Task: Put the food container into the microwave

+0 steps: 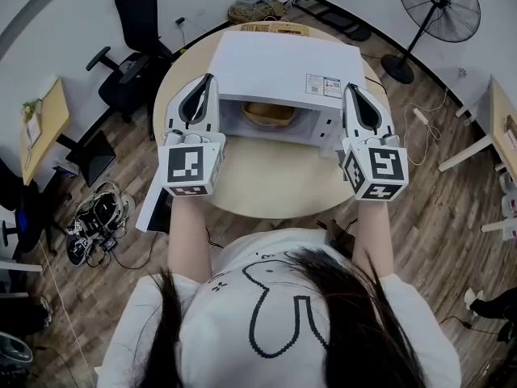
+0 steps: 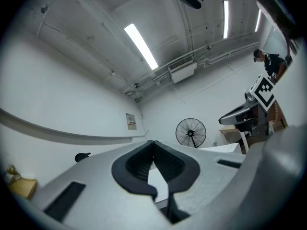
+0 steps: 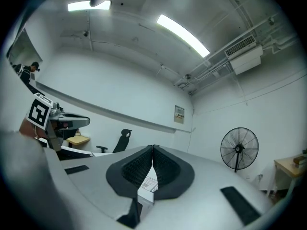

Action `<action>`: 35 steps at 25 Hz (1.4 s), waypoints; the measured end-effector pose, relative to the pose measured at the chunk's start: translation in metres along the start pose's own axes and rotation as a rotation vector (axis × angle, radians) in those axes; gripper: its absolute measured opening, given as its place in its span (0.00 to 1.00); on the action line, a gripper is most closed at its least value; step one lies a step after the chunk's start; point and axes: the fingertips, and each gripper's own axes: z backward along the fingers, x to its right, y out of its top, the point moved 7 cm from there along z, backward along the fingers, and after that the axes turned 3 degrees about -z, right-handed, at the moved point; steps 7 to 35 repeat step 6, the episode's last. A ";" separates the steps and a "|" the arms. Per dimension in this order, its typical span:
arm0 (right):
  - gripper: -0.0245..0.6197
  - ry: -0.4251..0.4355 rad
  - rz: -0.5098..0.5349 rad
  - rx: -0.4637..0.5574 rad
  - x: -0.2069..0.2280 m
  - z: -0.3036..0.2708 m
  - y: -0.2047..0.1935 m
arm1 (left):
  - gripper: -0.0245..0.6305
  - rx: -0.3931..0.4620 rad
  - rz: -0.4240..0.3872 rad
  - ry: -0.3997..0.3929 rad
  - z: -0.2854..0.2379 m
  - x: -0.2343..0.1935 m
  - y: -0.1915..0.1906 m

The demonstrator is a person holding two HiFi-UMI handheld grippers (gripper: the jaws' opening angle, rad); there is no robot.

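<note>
Holding the left gripper and the right gripper raised before the microwave, one at each side of its open mouth, tips pointing away from the body. Showing both pairs of jaws pressed together at the tips in the two gripper views, gripping nothing.

Finding the food container sitting inside the microwave, low in the opening, straight ahead between the two grippers and a little beyond their tips. Lying with its wider side across the mouth, left to right, as far as possible to tell from the small visible part. Being about equally near to both grippers, perhaps slightly nearer to the left one.

Judging the placing itself as probably done, with only the closing remaining. Noticing a white panel hanging past the edge of the table, down at the left, just below the left gripper; probably being the open door, but not being certain. Expecting therefore the left gripper, as the nearer one, to be better placed for swinging it toward the mouth.
</note>
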 end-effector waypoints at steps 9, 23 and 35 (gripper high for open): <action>0.08 0.004 0.014 0.010 0.001 0.001 0.000 | 0.05 0.003 -0.009 0.000 -0.001 0.001 0.002; 0.08 0.004 0.014 0.010 0.001 0.001 0.000 | 0.05 0.003 -0.009 0.000 -0.001 0.001 0.002; 0.08 0.004 0.014 0.010 0.001 0.001 0.000 | 0.05 0.003 -0.009 0.000 -0.001 0.001 0.002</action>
